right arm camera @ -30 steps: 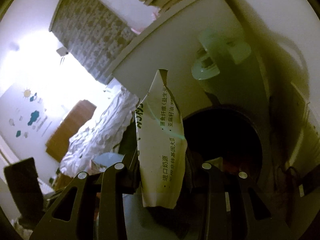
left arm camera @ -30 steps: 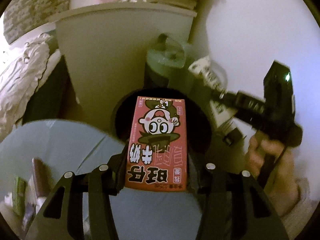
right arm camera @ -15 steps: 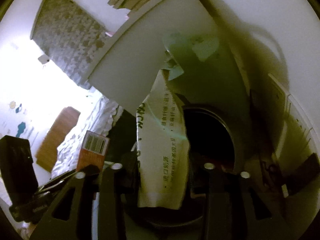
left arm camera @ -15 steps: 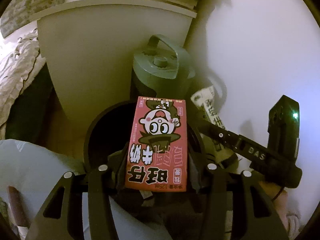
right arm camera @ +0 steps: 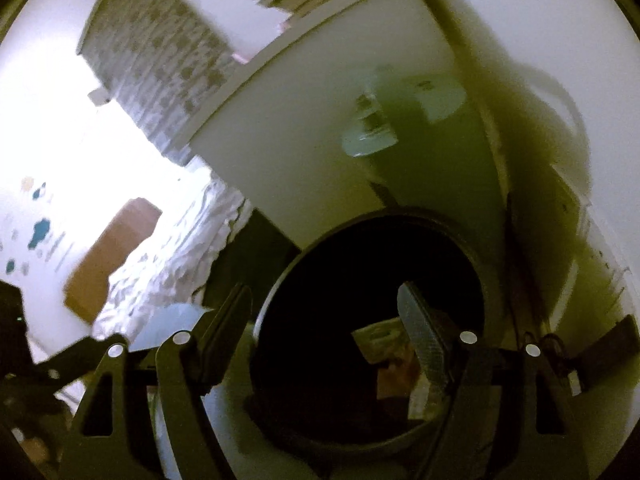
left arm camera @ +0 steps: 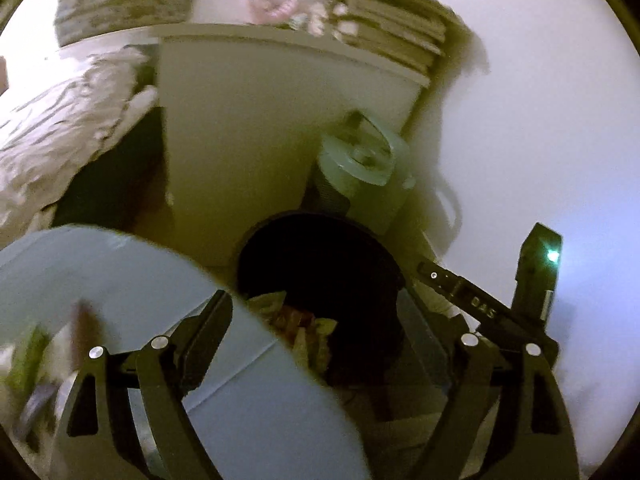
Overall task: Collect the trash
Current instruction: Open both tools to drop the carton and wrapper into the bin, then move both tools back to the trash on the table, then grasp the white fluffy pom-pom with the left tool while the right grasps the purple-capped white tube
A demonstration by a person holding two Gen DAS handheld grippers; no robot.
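Observation:
A black round trash bin (left arm camera: 320, 264) stands on the floor below both grippers; it also shows in the right wrist view (right arm camera: 372, 280). Trash lies inside it: a red carton and wrappers (left arm camera: 300, 324), and a white wrapper (right arm camera: 380, 340). My left gripper (left arm camera: 316, 320) is open and empty, above the bin's near rim. My right gripper (right arm camera: 324, 312) is open and empty over the bin's mouth. The right gripper's body (left arm camera: 492, 308) shows at the right of the left wrist view.
A light blue round table (left arm camera: 160, 320) with blurred items at its left edge lies under the left gripper. A white cabinet (left arm camera: 260, 140) with stacked books, a green canister (left arm camera: 360, 168), the white wall and a bed (left arm camera: 60, 132) surround the bin.
Both grippers have opened. The red carton has left the left gripper and the white wrapper has left the right gripper; both now lie in the bin. Both views shifted slightly.

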